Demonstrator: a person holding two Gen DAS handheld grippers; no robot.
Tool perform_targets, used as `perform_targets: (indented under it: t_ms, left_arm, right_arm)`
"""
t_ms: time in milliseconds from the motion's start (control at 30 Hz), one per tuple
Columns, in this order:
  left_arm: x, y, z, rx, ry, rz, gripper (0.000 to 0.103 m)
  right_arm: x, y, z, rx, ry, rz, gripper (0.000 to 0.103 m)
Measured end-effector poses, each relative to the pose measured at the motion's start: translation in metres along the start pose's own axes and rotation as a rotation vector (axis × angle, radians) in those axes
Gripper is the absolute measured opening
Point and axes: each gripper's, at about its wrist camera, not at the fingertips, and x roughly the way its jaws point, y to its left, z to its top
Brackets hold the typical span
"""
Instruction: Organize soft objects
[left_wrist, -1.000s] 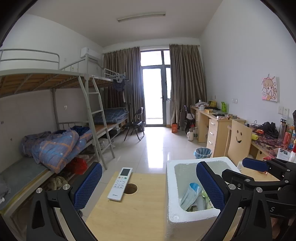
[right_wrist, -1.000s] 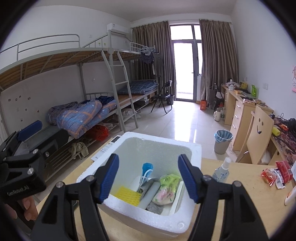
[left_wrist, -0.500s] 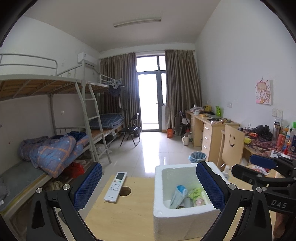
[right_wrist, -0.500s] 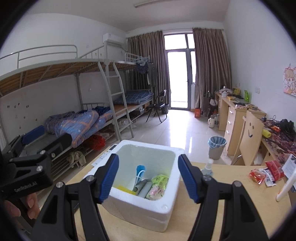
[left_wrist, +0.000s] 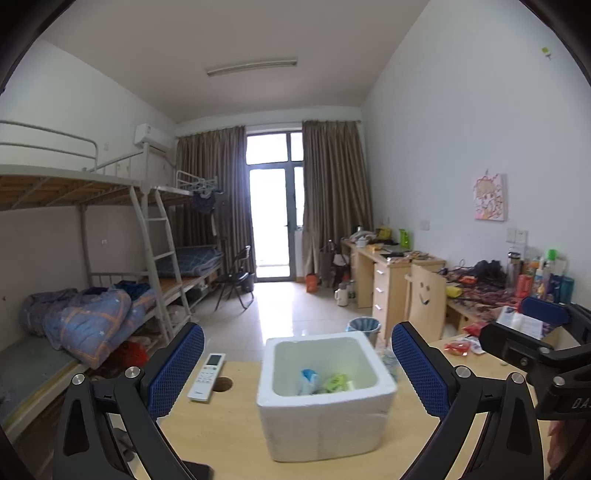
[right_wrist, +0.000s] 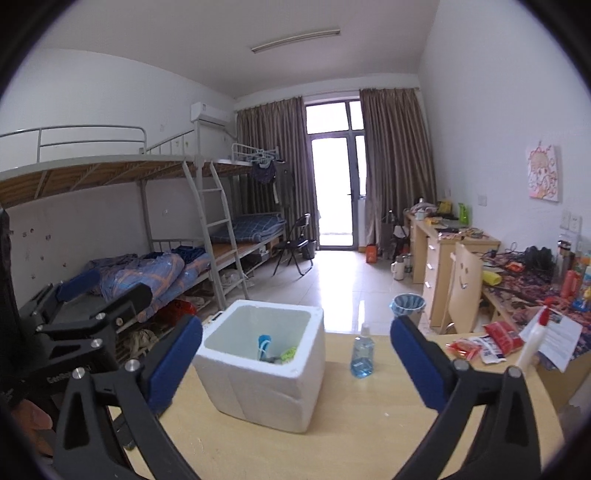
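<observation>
Nearest the lens, the right gripper has its blue-padded jaws opening to their widest, with nothing pressed between them; the foam box only shows through the gap. The left gripper stands spread apart too, empty, framing the same box.

Just beyond, on the pale wooden table, sits the white square foam box. Down inside it lie the soft things: a crumpled blue-and-white pouch and a lime-green soft packet, touching each other on the floor of the box. They look light, limp and crinkly, likely to fold and slip, so a pinch across the bunched middle seems safer than at a loose edge. The box walls crumble easily, I'd guess; keep the pads off them.

Beside the box stand a clear blue-tinted spray bottle and a white remote control; red snack packets lie further right. Far back, bunk beds.
</observation>
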Motion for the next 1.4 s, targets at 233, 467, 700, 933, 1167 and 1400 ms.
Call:
perform_targets:
  t_ms: [233,467,700,933,1167,1400]
  left_arm:
    - [-0.029,-0.013,-0.003,0.013,-0.019,-0.024,0.102]
    - [-0.059,-0.019,-0.023,0.004,-0.058,-0.012,0.102]
    - [-0.079,-0.02,-0.069,-0.037,-0.052,-0.033,0.102]
    - [-0.106,-0.026,-0.12,-0.045,-0.079,-0.037,0.102]
    - [-0.11,-0.035,-0.138,-0.036,-0.071,-0.053,0.102]
    - [-0.104,-0.033,-0.141,-0.04,-0.042,-0.066,0.102]
  right_arm:
    - [-0.022,-0.003,-0.008,-0.003,-0.01,-0.001,0.103]
    - [-0.047,-0.001,-0.033,-0.009,-0.041,0.029,0.103]
    - [-0.073,-0.01,-0.076,-0.006,-0.066,0.028,0.103]
    - [-0.089,-0.019,-0.125,0.037,-0.067,0.016,0.103]
    - [-0.097,-0.02,-0.147,0.058,-0.076,-0.009,0.103]
    - [-0.098,-0.011,-0.149,0.022,-0.072,-0.038,0.103]
